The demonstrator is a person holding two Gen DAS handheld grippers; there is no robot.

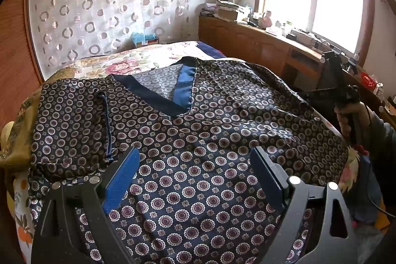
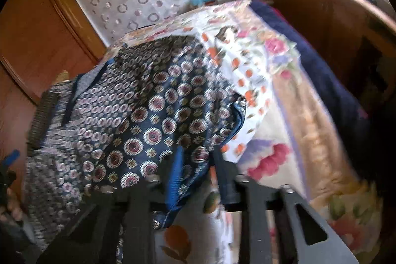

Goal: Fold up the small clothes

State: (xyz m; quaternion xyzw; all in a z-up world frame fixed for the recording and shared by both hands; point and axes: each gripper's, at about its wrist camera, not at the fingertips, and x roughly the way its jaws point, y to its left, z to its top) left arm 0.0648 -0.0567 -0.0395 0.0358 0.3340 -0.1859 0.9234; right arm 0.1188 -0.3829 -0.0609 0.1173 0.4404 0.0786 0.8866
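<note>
Right gripper (image 2: 195, 165): jaws nearly closed, pinching the blue-trimmed edge of the top (image 2: 148, 100). Cloth drapes over and between the pads, lifted slightly off the bedspread (image 2: 284, 115). The right view is motion-blurred, so I can't tell exactly how much cloth is clamped.

Left gripper (image 1: 195, 177): jaws wide, nothing between them, hovering just above the lower middle of the top (image 1: 198, 128). The pads look clear of the cloth.

The top lies front up on the bed, V-neck with its blue collar (image 1: 184, 83) away from the left camera, mostly flat, a few wrinkles on the right side. One sleeve is already lying over the left side with its cord (image 1: 107, 125) showing. The hand (image 1: 351, 120) with the right gripper sits at the garment's right edge.

Step, as I read it: start of the right-side fold, edge just grabbed.

Next move probably needs:
- lifting the edge enough to clear the body panel
- carrying it across toward the centreline, parallel to the side seam
- left gripper pressing or pinning the middle so the top doesn't slide
- releasing only once the layer lies flat

Risk: slippery-looking cloth, a thin pinch may slip.
</note>
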